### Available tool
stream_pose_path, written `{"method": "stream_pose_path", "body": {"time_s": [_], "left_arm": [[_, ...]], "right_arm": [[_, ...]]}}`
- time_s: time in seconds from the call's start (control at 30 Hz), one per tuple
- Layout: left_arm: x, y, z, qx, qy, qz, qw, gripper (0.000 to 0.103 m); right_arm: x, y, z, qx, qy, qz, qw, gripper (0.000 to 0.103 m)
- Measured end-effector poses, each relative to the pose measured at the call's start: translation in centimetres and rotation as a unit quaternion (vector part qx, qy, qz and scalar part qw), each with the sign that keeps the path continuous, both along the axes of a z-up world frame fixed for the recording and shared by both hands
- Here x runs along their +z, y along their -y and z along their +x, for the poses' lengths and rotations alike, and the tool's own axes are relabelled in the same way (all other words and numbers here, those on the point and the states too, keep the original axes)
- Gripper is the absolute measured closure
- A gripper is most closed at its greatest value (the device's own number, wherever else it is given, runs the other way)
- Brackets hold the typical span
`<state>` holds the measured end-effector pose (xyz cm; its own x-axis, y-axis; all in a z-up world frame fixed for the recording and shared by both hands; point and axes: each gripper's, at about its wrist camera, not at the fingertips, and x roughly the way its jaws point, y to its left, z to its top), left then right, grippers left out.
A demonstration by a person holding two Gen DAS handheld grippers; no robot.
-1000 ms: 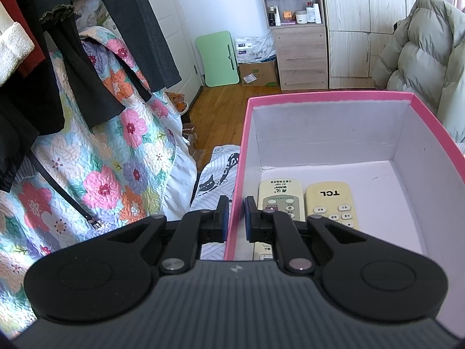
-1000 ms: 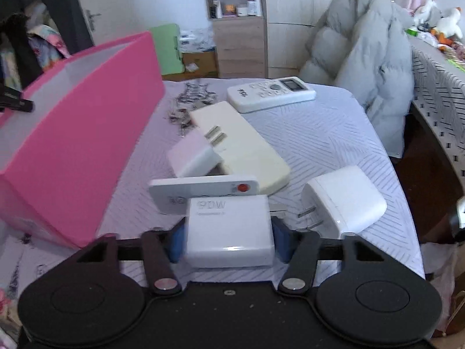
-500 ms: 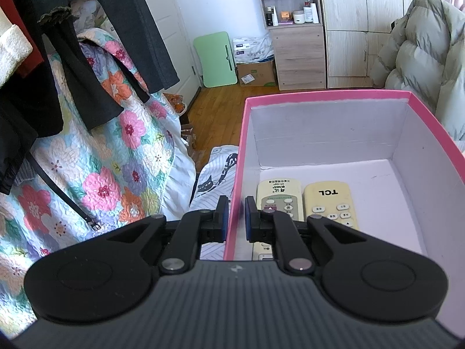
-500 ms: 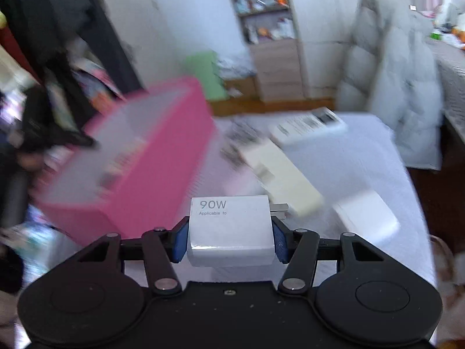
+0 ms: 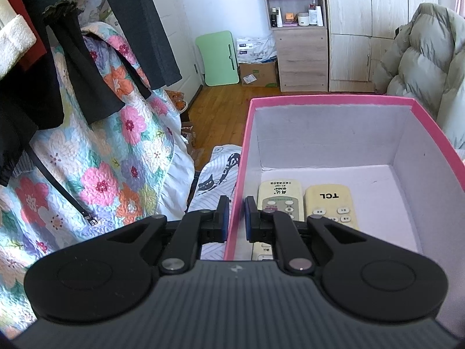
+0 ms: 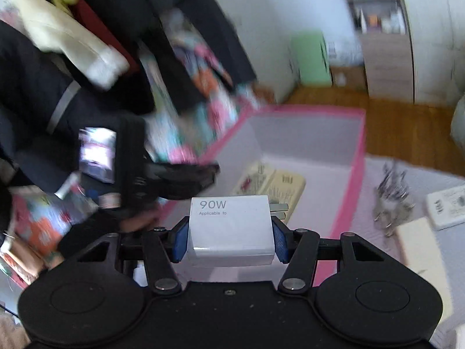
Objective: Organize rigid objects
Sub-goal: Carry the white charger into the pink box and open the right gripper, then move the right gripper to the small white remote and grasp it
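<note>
Gripping a white 90W charger between its blue pads, my right gripper holds it above the near part of the pink box, prongs pointing far. My left gripper pinches the box's near-left wall, one finger outside, one inside. Two cream remotes lie side by side on the box floor just beyond. Right of the box, on the table, are a bunch of keys and a white remote. Left, a floral quilt hangs under dark clothes.
</note>
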<state>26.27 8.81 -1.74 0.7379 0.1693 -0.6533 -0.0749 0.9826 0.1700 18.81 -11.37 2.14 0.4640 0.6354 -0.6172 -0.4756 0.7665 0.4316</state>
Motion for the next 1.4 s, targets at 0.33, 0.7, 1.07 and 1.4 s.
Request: {"method": "stream_pose_path", "body": {"time_s": [0.33, 0.7, 1.07, 1.4], "left_arm": [[0.0, -0.8, 0.1, 0.004, -0.004, -0.020, 0.9998, 0.094], [-0.1, -0.6, 0.3, 0.005, -0.008, -0.016, 0.9998, 0.094], [-0.3, -1.5, 0.5, 0.010, -0.011, -0.021, 0.9997, 0.093], [-0.4, -1.5, 0.4, 0.010, -0.010, -0.019, 0.9997, 0.092]], "right_arm": [[-5.0, -5.2, 3.7, 0.001, -0.132, -0.012, 0.991, 0.042], [-8.2, -6.4, 5.6, -0.047, -0.263, 0.031, 0.963, 0.042], [-9.1, -6.5, 5.2, -0.086, -0.301, 0.036, 0.949, 0.034], [-3.0, -2.8, 2.2, -0.056, -0.163, 0.020, 0.985, 0.037]]}}
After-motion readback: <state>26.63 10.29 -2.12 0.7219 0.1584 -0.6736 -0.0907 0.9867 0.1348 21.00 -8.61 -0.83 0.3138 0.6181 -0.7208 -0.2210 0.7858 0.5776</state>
